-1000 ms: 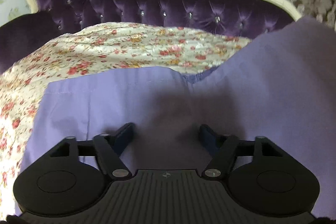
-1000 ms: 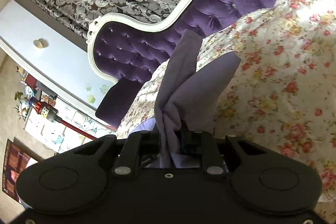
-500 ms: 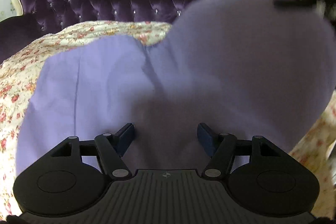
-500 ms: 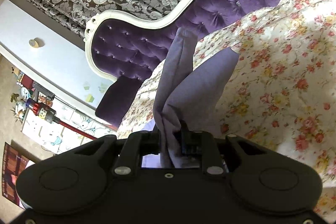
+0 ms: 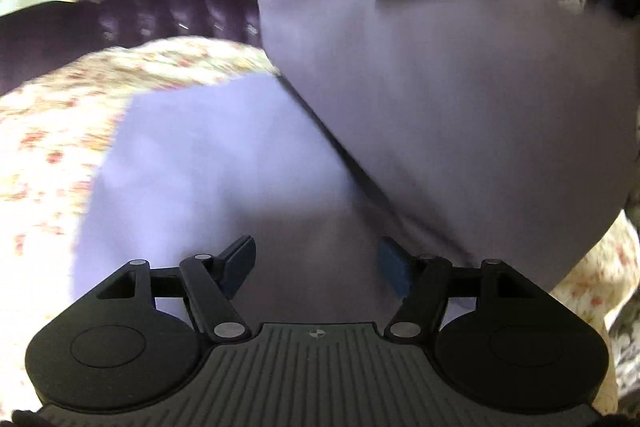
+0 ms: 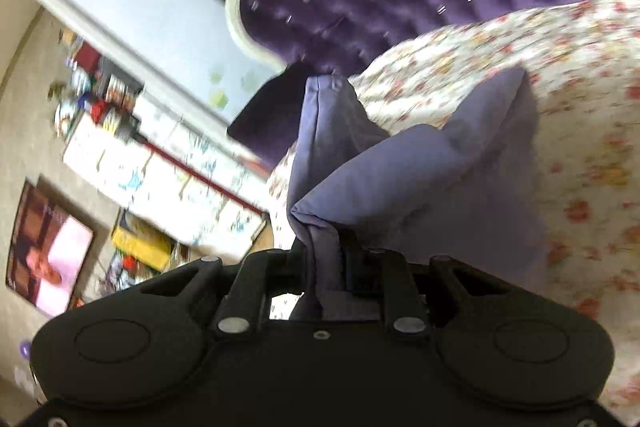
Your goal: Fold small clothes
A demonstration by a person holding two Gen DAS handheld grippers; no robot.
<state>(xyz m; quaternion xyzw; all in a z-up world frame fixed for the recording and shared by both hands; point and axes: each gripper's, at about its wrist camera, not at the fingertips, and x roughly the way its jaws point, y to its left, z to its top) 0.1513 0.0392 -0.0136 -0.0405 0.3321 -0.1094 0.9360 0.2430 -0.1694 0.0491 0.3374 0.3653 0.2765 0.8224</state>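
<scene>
Lilac cloth (image 5: 224, 163) lies spread on the floral bedspread (image 5: 48, 131), one part flat, the other lifted and hanging as a broad flap at upper right of the left view; a dark crease runs diagonally between the two parts; picture blurred. Left claw (image 5: 316, 263) sits low over the flat part, jaws standing apart, blue pads (image 5: 240, 259) clear of each other with cloth lying beneath and between them; not pinching that I can see. Right claw (image 6: 324, 259) clenched on a bunched fold of the same cloth (image 6: 420, 195), which rises from the jaws in two peaks, one narrow and upright, one wider and leaning toward the bedspread (image 6: 580, 155). Right claw also shows dimly at top right of the left view, at the flap's upper edge. Purple tufted headboard (image 6: 400, 7) with cream frame behind; patterned curtain above it; shelves and a poster at left of the right view.
</scene>
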